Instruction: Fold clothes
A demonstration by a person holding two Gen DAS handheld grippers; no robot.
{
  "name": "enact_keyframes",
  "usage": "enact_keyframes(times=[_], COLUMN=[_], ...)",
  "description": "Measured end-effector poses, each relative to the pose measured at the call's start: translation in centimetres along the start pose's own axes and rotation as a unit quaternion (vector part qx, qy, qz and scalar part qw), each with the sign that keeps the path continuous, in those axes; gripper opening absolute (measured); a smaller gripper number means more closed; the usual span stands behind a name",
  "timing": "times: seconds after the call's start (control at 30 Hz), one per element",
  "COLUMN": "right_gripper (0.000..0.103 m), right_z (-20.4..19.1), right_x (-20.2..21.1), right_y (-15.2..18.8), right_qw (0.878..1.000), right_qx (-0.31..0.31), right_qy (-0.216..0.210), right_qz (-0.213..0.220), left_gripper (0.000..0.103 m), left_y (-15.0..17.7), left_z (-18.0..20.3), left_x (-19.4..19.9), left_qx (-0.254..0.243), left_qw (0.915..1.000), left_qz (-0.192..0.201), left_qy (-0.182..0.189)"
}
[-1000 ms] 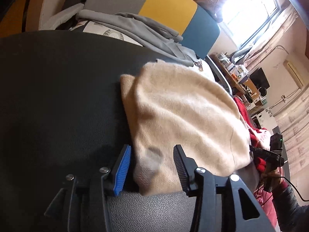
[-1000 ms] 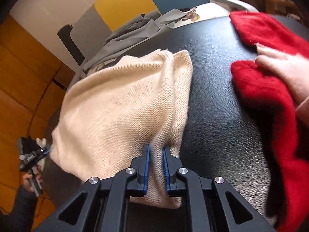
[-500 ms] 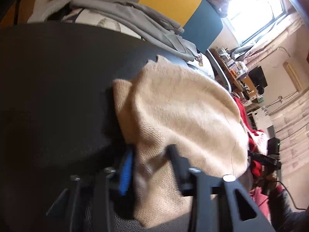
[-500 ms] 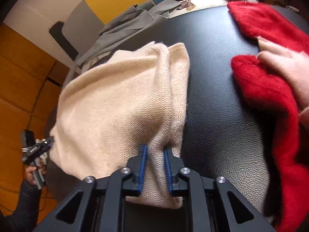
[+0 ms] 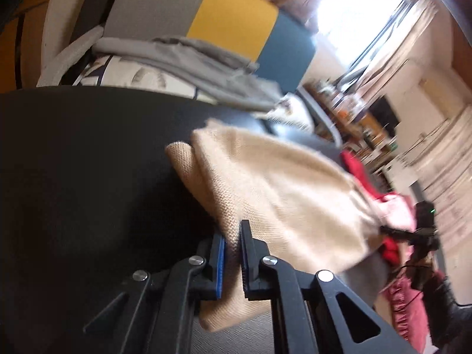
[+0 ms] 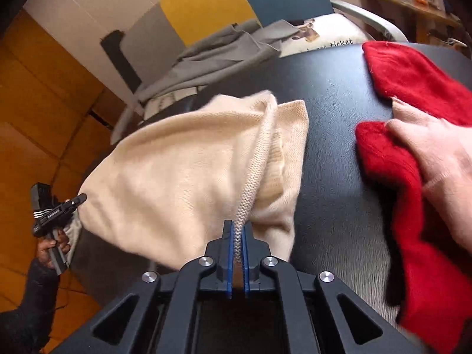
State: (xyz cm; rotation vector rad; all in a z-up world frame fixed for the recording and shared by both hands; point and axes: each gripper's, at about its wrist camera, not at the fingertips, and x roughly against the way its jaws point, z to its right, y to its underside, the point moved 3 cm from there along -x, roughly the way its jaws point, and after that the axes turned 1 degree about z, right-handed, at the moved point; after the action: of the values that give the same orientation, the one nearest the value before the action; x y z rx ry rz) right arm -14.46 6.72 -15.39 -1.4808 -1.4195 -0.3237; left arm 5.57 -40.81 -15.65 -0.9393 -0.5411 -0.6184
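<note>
left tongs (image 5: 232, 237) clamp beige sweater (image 5: 283, 188) | right tongs (image 6: 237, 230) clamp its edge

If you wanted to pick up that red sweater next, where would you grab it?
Probably the red sweater by its far straight edge, coming from above over the black table: that edge lies flat and bare, while the pink garment covers its middle and the near part is bunched.

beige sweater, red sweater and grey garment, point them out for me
beige sweater (image 6: 177, 177), right wrist view, on its broad lifted front
red sweater (image 6: 413, 70), right wrist view, on its upper part on the black surface
grey garment (image 6: 218, 56), right wrist view, on its rumpled middle
</note>
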Motion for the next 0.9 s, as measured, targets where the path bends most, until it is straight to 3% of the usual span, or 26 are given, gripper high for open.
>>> enact_keyframes(times=[0.17,0.27,0.4,0.43,0.47,0.53,0.63,0.67,0.73,0.87,0.9], right_gripper=[0.005,0.004,0.008,0.013,0.027,0.041,0.083,0.103,0.103,0.103,0.103], right_z=[3.0,4.5,3.1,2.7,2.4,2.1,1.0,0.6,-0.7,-1.0,-0.5], right_x=[-2.4,-3.1,-3.2,-3.4,-3.7,-4.3,-5.5,-6.0,-7.5,-6.1,-5.6], right_y=[4.5,5.1,5.0,4.9,4.9,4.7,4.6,4.6,5.2,4.1,3.5], right_qw=[0.998,0.998,0.998,0.996,0.995,0.992,0.991,0.988,0.969,0.969,0.974], right_qx=[-0.009,-0.045,0.010,0.029,0.049,0.069,0.081,0.094,0.147,0.137,0.125], right_qy=[0.041,0.030,0.059,0.073,0.087,0.100,0.102,0.110,0.177,0.204,0.187], right_qz=[-0.055,-0.040,-0.032,-0.030,-0.029,-0.022,-0.036,-0.052,-0.085,-0.029,-0.023], left_gripper=[0.003,0.003,0.006,0.013,0.016,0.022,0.026,0.026,0.027,0.028,0.028], left_y=[3.8,6.0,7.3,7.4,7.3,7.2,7.2,7.2,7.3,7.6,7.7], left_z=[-2.6,-4.9,-5.4,-5.3,-5.3,-5.3,-5.2,-5.2,-5.2,-5.1,-5.1], left_x=[0.0,-0.8,-0.9,-0.8,-0.6,-0.2,0.2,0.4,0.8,1.4,1.4], left_qx=[0.022,0.060,0.072,0.075,0.076,0.077,0.081,0.086,0.095,0.100,0.100], left_qw=[0.9990,0.9957,0.9951,0.9951,0.9950,0.9941,0.9918,0.9915,0.9914,0.9908,0.9908], left_qz=[-0.030,-0.051,-0.052,-0.048,-0.041,-0.029,-0.022,-0.021,-0.018,-0.015,-0.017], left_qy=[-0.025,-0.050,-0.043,-0.042,-0.049,-0.072,-0.096,-0.095,-0.088,-0.090,-0.090])
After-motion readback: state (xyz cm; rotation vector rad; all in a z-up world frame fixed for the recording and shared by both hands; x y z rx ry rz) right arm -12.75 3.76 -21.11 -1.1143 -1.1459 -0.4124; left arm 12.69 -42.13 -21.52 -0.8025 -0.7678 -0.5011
